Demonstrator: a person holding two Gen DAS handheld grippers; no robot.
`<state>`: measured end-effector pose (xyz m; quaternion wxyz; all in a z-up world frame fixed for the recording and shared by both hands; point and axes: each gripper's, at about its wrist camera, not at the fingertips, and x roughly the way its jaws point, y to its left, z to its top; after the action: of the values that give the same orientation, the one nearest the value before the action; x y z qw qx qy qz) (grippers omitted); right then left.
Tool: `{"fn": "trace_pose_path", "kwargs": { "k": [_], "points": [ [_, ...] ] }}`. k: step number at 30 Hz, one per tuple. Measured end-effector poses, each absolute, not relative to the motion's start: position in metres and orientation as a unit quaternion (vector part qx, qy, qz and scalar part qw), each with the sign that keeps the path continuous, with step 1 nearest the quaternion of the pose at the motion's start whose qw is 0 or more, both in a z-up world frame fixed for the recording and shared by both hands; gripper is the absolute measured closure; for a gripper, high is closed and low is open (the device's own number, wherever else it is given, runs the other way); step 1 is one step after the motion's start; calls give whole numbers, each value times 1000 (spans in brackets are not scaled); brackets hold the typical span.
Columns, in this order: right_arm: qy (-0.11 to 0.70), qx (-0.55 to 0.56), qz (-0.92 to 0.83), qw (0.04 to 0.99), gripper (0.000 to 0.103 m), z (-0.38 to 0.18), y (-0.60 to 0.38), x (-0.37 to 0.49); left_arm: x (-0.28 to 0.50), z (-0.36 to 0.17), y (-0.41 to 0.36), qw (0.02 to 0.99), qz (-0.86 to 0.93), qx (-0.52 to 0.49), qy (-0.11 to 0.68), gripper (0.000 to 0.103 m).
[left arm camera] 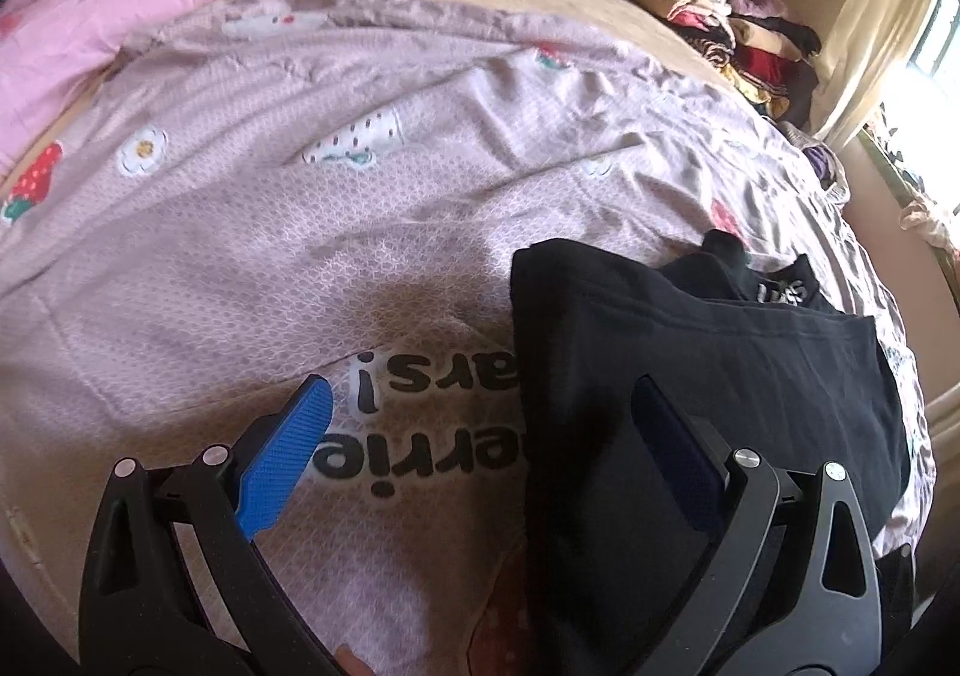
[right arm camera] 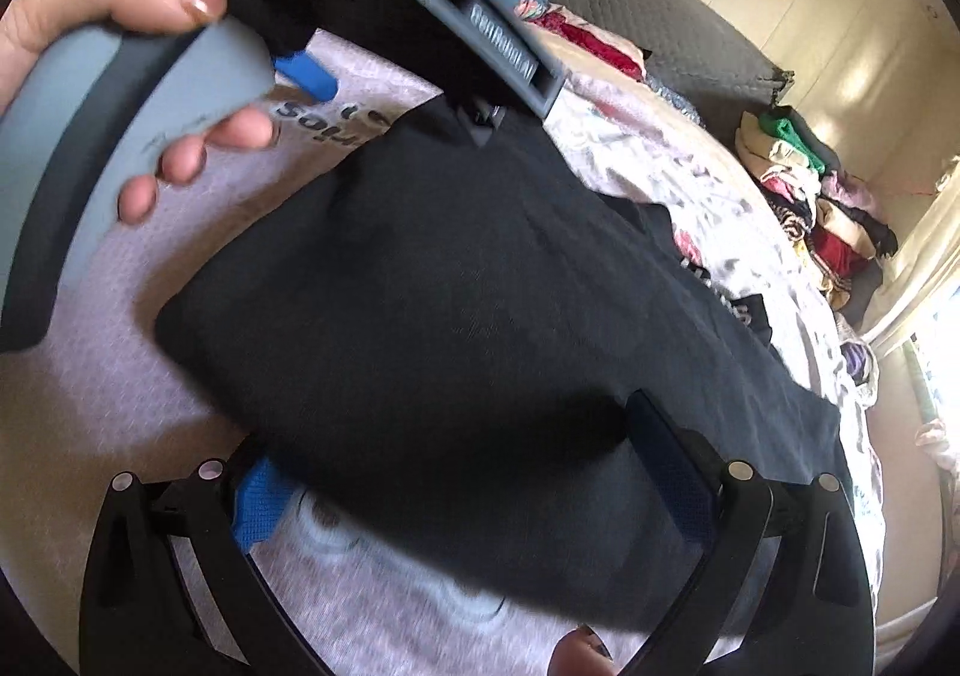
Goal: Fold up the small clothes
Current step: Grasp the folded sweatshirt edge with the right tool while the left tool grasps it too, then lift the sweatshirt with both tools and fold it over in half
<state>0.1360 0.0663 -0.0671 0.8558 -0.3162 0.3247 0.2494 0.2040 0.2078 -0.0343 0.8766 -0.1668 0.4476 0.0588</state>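
**Black garment half folded on the bed, both grippers spread wide**

Left wrist view: left gripper (left arm camera: pixel 480 436) spread wide, nothing between the blue pads (left arm camera: pixel 282 460). Black garment (left arm camera: pixel 690 376) lying flat on the lilac bedsheet (left arm camera: pixel 300 226), its left edge running between the two fingers, so one finger over bare sheet and the other over dark cloth. Printed black lettering (left arm camera: pixel 432 412) on the sheet just left of the garment, partly covered by it. White print on a black fold (left arm camera: pixel 780 292) at the garment's far side. Well beyond the garment, a pile of folded clothes (left arm camera: pixel 720 16) by the wall, and a pink quilt (left arm camera: pixel 72 52) far off to the left.

Right wrist view: right gripper (right arm camera: pixel 456 472) likewise wide open and gripping nothing, hovering over the garment's near edge (right arm camera: pixel 450 316); whether the pads touch the cloth, impossible to tell. At the garment's far corner, the other grey gripper body held in a hand (right arm camera: pixel 120 34). Garment shape here roughly rectangular with a neat near-left corner, blurred.

Judging from this: mid-fold, with a tidy panel already made and a further fold likely to come. Next move probably calls for lowering the open fingers onto an edge, pinching through every layer, then lifting both ends evenly to avoid dragging the sheet or skewing the fold.
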Motion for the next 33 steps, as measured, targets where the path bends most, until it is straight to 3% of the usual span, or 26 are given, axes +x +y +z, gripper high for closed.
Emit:
{"fn": "trace_pose_path", "kwargs": {
  "k": [3,4,6,9,11,13,29,31,33],
  "points": [
    [299,-320,240,866,9,-63,64,136,209,-39,210,871,53,-179,454,10],
    [292,-318,241,870,17,-60,61,134,211,-41,211,869,52,-183,457,10],
    [281,-309,244,875,22,-55,57,131,213,-43,210,867,49,-186,460,10],
    [259,-309,259,877,44,-47,55,124,216,-43,209,866,48,-186,462,10],
    [259,-298,277,876,68,-42,52,122,218,-43,209,865,48,-187,464,10],
    [260,-284,284,878,79,-39,50,121,219,-43,208,864,47,-188,464,10],
    [242,-203,276,908,90,-25,19,108,224,-35,183,862,21,-226,452,11],
    [237,-197,272,912,90,-22,14,106,224,-32,178,865,15,-229,447,19],
    [233,-191,269,915,91,-21,10,105,225,-28,171,867,8,-226,443,40]
  ]
}}
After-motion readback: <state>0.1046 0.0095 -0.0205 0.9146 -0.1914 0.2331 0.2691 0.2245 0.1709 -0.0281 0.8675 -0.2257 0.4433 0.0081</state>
